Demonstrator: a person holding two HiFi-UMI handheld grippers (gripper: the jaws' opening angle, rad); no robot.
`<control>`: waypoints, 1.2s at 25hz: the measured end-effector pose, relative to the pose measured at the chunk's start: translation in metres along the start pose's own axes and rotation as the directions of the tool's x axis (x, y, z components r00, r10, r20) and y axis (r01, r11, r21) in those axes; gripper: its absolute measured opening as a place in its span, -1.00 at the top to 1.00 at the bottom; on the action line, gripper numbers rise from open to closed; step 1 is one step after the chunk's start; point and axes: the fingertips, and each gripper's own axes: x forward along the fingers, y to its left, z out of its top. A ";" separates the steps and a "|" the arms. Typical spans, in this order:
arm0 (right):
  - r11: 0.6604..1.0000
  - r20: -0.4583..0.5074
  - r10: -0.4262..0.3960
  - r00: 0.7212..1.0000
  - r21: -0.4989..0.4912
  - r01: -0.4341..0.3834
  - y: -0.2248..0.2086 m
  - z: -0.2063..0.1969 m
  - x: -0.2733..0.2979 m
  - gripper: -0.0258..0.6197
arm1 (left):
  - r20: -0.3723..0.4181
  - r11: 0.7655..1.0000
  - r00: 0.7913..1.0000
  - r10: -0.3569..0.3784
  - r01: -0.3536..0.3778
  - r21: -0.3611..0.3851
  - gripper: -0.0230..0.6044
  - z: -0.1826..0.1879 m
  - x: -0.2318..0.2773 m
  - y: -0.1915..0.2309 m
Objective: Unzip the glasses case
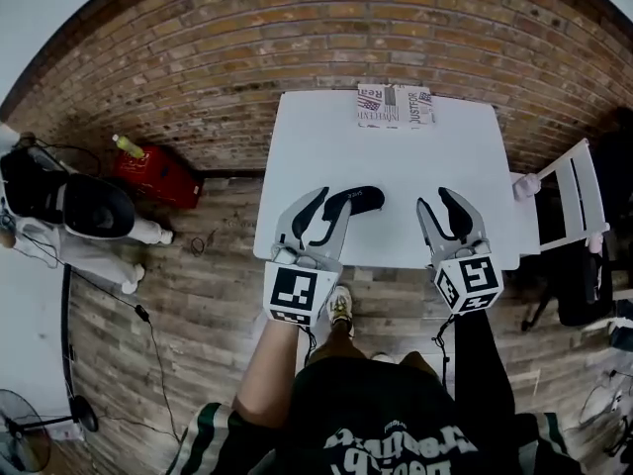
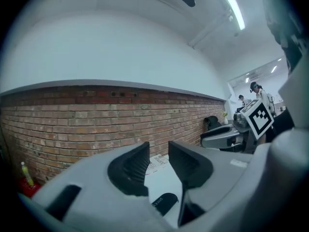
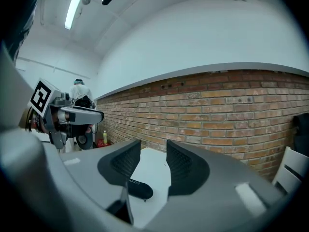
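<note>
A black glasses case (image 1: 364,198) lies zipped shut near the front edge of the white table (image 1: 396,156). My left gripper (image 1: 332,206) hovers over the case's left end, jaws apart, nothing between them. In the left gripper view, the case (image 2: 164,203) shows low down, beyond the left gripper (image 2: 158,151). My right gripper (image 1: 436,200) is to the right of the case, clear of it and open. In the right gripper view, the case (image 3: 137,190) lies on the table below the empty right gripper (image 3: 153,149).
A folded newspaper (image 1: 395,105) rests at the table's far edge. A brick wall (image 1: 326,38) stands behind the table. A red box (image 1: 156,174) and a green bottle (image 1: 127,145) sit on the floor at left. A white folding chair (image 1: 574,201) stands right of the table.
</note>
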 end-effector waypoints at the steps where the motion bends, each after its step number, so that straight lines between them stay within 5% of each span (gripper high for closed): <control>1: 1.000 -0.004 -0.012 1.000 0.000 0.012 -0.005 0.001 0.010 0.35 | -0.001 1.000 1.000 -0.016 0.016 -0.003 0.52 -0.001 0.012 0.008; 14: 0.999 -0.124 -0.041 0.991 0.012 0.043 -0.023 -0.025 0.114 0.33 | -0.144 0.983 0.972 -0.185 0.185 -0.017 0.56 -0.046 0.104 0.069; 24: 0.999 -0.358 0.030 0.933 0.026 -0.022 -0.003 -0.100 0.128 0.24 | -0.305 0.934 0.885 -0.351 0.356 -0.042 0.54 -0.112 0.125 0.044; 30: 0.997 -0.473 0.066 0.879 0.059 -0.043 0.007 -0.149 0.119 0.25 | -0.407 0.899 0.808 -0.426 0.428 -0.091 0.52 -0.162 0.128 0.021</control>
